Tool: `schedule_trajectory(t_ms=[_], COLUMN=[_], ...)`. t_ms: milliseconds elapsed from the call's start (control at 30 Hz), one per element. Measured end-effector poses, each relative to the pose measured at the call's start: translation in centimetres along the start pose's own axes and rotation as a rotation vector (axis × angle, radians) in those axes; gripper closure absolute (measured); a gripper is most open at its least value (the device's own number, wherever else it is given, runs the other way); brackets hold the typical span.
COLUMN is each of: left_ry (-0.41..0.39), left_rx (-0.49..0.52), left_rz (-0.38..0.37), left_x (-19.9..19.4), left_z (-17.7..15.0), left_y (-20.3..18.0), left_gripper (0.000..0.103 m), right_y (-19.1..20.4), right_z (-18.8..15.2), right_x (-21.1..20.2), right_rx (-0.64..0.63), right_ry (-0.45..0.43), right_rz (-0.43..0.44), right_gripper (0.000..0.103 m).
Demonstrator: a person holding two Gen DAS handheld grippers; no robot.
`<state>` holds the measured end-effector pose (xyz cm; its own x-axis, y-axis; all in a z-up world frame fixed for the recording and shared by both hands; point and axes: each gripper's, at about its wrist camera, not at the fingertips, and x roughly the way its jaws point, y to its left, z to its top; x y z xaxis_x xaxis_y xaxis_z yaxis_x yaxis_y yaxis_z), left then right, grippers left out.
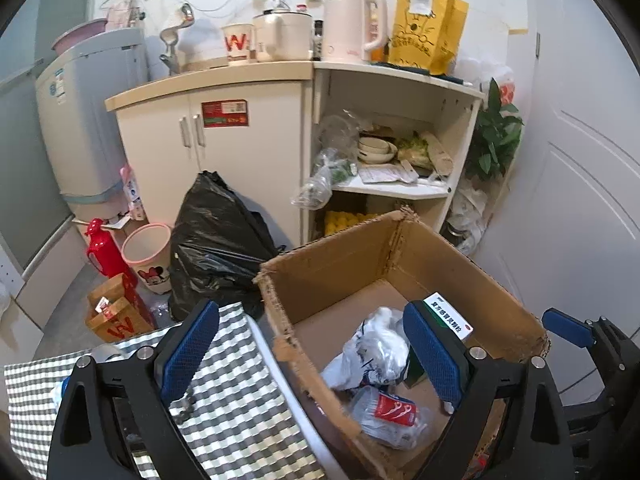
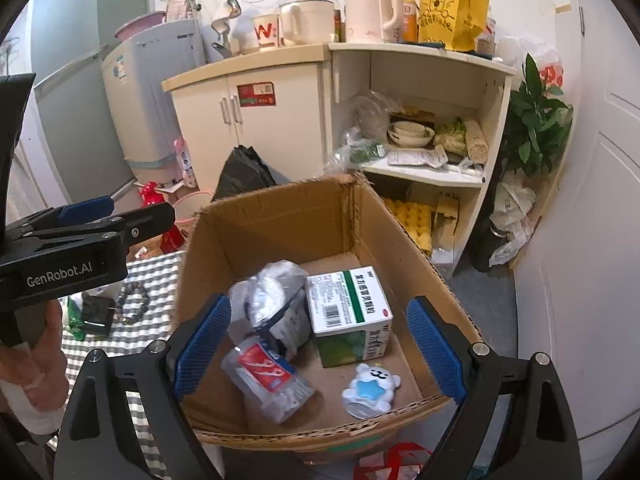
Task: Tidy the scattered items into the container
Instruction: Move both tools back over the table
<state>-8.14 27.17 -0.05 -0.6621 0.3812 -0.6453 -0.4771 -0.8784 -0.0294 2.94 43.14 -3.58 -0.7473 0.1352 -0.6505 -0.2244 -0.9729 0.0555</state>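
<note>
Cardboard box [image 2: 280, 216] already holds four items: medicine carton [image 2: 348, 304], crushed plastic bottle [image 2: 268, 380], crumpled white bag [image 2: 272, 296], small white toy [image 2: 370, 394]. Still out on the checked tablecloth [image 2: 156, 280], left of the box: bead bracelet [image 2: 132, 300] and a dark block [image 2: 96, 314]. Right gripper [image 2: 320, 344] hangs over the box, jaws wide, empty. Left gripper [image 1: 312, 352] straddles the box's near wall, jaws wide, empty. Judged roughly two-thirds done.

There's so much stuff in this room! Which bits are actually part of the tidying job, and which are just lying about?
Part of the job:
- cardboard box
- medicine carton, crushed bottle, crumpled bag, small bear-shaped toy, all in the box
- bead bracelet and dark block, on the checked cloth

Just lying about:
- kettle
- black rubbish bag
- pink bin
- bowls
</note>
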Motion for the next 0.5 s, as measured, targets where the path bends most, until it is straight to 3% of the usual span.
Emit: schedule_trajectory(t_ms=[500], left_ry=[-0.043], left_rx=[-0.068], left_rz=[0.102], left_x=[-5.5], left_z=[-2.4], left_y=[6.5], left_gripper=[0.000], right_y=[5.2], right_z=[0.2], right_x=[-2.3], right_rx=[0.003], right_ry=[-0.083], right_rz=[0.086], right_gripper=[0.010])
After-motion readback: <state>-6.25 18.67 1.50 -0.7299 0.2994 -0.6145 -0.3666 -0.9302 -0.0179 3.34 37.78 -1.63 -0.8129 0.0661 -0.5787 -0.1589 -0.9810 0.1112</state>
